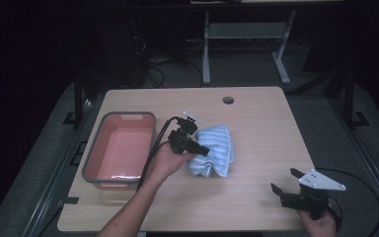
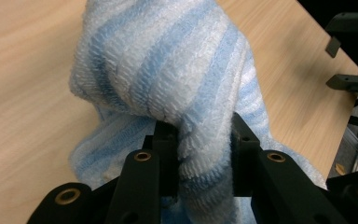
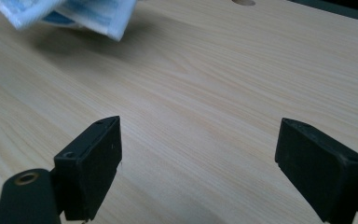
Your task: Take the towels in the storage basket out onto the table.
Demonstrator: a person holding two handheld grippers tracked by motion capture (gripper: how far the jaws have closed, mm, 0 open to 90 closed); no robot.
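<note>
Gripped between the pressed jaws of the left gripper point(image 2: 204, 154) is a fold of the blue-striped towel point(image 1: 214, 150), which is bunched near the table's point(image 1: 256, 123) middle and seemingly lifted at one edge. Just to its left a grey bin point(image 1: 120, 149) with a pink inside is set. The right gripper point(image 1: 286, 180), jaws spread wide, is held near the table's front right corner, with bare wood between it and the towel.

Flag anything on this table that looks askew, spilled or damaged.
Nothing spilled or damaged. The striped towel is crumpled in a heap rather than flat, because the left tongs pinch a fold of it. The pink bin sits square; the right tongs are open.
</note>
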